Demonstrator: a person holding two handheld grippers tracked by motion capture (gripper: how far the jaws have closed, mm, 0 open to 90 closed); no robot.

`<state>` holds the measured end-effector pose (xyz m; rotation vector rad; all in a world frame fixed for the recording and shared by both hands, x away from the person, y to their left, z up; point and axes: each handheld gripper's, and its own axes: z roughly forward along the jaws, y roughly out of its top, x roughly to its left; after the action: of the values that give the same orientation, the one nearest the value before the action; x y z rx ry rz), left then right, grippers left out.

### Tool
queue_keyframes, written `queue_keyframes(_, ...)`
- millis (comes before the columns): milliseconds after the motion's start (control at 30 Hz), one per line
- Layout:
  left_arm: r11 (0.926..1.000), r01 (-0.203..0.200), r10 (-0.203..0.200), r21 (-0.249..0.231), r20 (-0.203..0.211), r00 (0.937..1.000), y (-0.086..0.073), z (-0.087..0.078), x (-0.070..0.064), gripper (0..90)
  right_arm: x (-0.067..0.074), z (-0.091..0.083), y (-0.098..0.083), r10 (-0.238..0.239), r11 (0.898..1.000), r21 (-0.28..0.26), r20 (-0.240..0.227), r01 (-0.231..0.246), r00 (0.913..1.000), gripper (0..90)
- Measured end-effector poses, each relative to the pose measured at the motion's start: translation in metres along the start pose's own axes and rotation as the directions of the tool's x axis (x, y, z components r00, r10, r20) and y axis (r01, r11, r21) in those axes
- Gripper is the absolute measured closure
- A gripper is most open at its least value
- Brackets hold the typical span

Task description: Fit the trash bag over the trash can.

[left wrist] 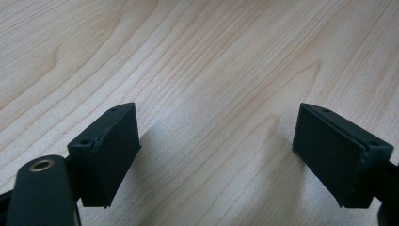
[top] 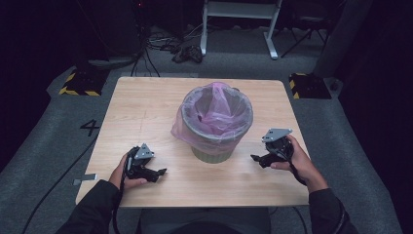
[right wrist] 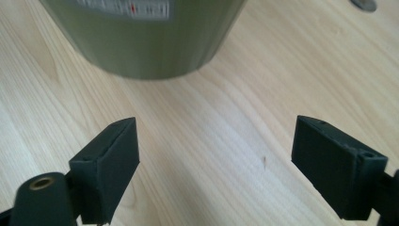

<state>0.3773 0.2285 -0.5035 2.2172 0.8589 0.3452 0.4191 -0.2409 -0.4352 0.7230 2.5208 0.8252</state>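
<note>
We see the left gripper [top: 159, 172] low over the near left part of the pale wooden table [top: 146, 105], its two black jaws spread wide with nothing between them; in the left gripper view [left wrist: 216, 155] bare wood grain lies in the gap. The hand that holds it [top: 122, 171] rests at the table's near edge, and a cable trails back from it along the dark sleeve.

We find the right gripper [top: 255, 158] on the other side, also spread wide and empty, its jaws turned toward the middle of the table. In the right gripper view [right wrist: 214, 157] we look along them at the lower wall of the olive-green round waste bin [right wrist: 146, 42], which stands near but apart from the jaw tips. The right hand [top: 297, 158] grips it from behind.

Between the two grippers, at the table's centre, we see that bin [top: 212, 155] standing upright, lined with a thin pink plastic bag [top: 216, 114] whose edge is folded out over the rim and hangs down the left side.

Beyond the table lies grey carpet [top: 44, 146], with cables and a white metal frame [top: 238, 14] at the far end.
</note>
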Motion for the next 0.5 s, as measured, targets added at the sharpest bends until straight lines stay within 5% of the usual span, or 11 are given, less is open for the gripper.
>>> queue_keyframes(200, 1.0, -0.001, 0.001, 0.0, 0.0, 1.0, 0.0, 0.0, 0.0, 14.9, -0.003, 0.003, -0.016, 0.021, 1.0, 0.022, 0.039, -0.022, 0.999, 15.6)
queue_keyframes(500, 1.0, 0.0, 0.0, 0.0, 0.0, 1.0, 0.0, 0.0, 0.0, 14.9, -0.007, 0.001, -0.041, 0.073, 0.997, 0.017, 0.039, -0.074, 0.9966, 15.6)
